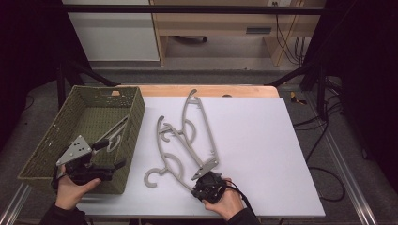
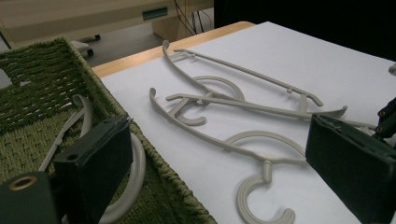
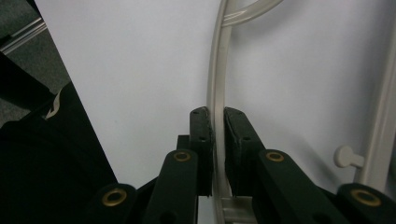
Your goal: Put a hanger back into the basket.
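R gripper (image 3: 218,140) grips a hanger (image 3: 215,88).
L gripper (image 2: 224,154) wide apart over basket (image 1: 136,112); hanger's far end cut off.

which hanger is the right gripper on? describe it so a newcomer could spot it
Start at the white sheet beside the green woven basket; three grey plastic hangers lie fanned out on it. The right gripper is shut on the arm of the rightmost hanger. That one reaches farthest toward the table's far edge, unlike the two shorter-looking ones nearer the basket.
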`<state>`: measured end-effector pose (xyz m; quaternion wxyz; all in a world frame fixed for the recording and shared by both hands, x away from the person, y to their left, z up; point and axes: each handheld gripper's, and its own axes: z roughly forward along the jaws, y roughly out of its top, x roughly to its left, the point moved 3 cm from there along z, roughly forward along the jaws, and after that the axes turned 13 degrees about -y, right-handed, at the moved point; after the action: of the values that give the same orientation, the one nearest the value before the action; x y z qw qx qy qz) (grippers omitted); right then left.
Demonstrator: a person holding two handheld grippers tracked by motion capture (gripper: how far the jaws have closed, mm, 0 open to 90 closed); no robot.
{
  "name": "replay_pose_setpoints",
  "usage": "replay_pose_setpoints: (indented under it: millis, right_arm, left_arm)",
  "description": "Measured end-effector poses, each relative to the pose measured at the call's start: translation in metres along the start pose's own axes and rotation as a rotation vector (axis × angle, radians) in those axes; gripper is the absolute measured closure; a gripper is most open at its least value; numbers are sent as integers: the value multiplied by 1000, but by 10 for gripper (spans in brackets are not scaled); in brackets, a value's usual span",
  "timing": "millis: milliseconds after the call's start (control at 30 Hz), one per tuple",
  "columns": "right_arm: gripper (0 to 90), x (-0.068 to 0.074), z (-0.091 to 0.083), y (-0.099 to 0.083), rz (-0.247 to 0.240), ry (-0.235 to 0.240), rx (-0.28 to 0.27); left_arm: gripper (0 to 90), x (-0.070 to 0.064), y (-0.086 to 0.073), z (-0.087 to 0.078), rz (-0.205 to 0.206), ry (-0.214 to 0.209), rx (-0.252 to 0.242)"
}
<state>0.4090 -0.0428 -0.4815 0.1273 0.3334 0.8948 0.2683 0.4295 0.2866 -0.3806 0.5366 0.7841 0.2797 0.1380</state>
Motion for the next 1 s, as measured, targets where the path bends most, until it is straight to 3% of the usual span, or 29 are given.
replay_pose_setpoints:
  millis: [767, 1000]
  right_arm:
    - [827, -24, -63, 19, 34, -35, -163]
    - [827, -31, -80, 24, 34, -18, -210]
  left_arm:
    - [73, -1, 0, 0, 9, -2, 3]
    - [73, -2, 1, -1, 26, -9, 2]
